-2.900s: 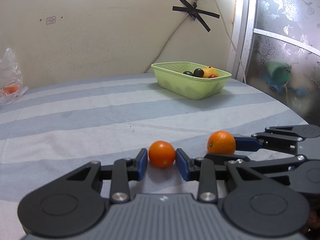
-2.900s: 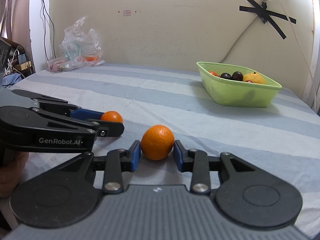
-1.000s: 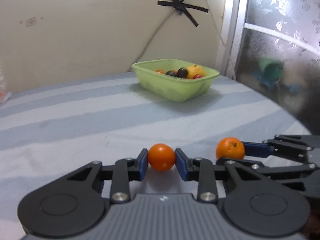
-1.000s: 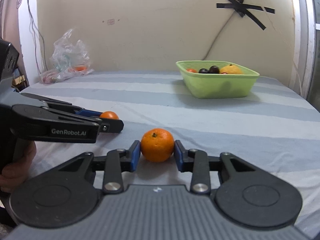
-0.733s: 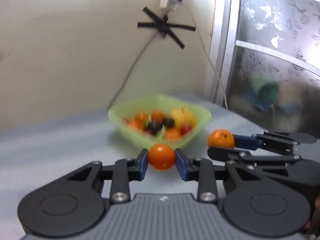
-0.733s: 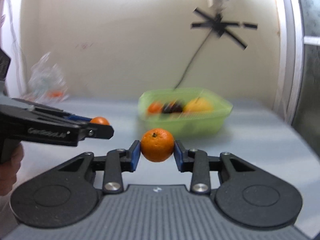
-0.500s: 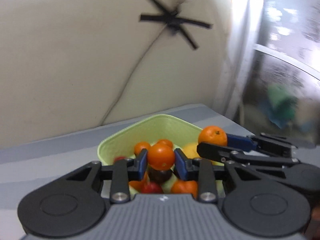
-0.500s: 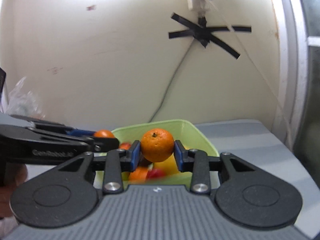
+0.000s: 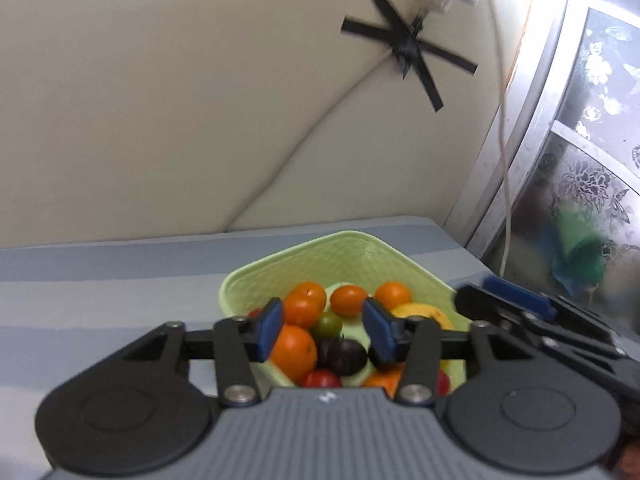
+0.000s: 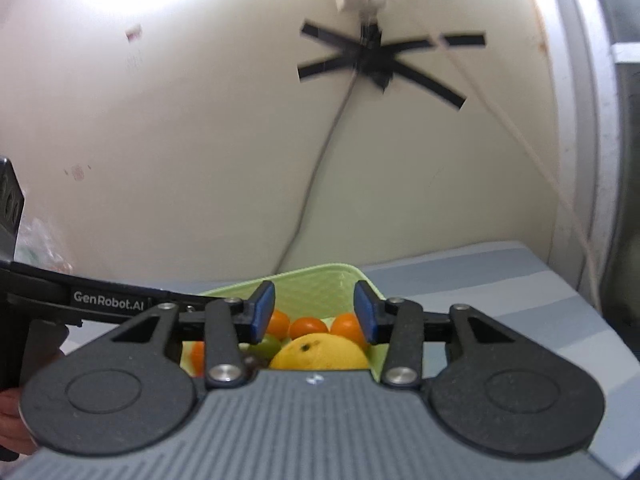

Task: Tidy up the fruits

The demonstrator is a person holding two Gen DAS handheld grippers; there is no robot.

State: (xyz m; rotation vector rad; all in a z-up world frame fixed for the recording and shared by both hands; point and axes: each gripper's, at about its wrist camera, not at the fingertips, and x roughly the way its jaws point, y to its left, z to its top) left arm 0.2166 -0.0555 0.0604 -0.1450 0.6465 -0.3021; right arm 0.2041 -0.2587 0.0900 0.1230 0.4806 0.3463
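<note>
A light green basket (image 9: pixel 352 258) sits on the striped table near the wall and holds several fruits: oranges (image 9: pixel 292 348), small tomatoes (image 9: pixel 349 300), dark plums (image 9: pixel 342 356) and a yellow fruit (image 10: pixel 320 354). My left gripper (image 9: pixel 325 330) is open and empty just above the basket. My right gripper (image 10: pixel 310 312) is open and empty over the basket (image 10: pixel 320 284) too; it shows at the right of the left wrist view (image 9: pixel 516 300).
The cream wall stands right behind the basket, with black tape (image 9: pixel 408 52) and a cable running down. A frosted glass door frame (image 9: pixel 532 128) is at the right. A plastic bag (image 10: pixel 36 252) lies far left on the blue-striped tablecloth (image 9: pixel 100 280).
Both grippers carried their oranges from the table up over the basket, then opened; the two oranges now lie in the basket.
</note>
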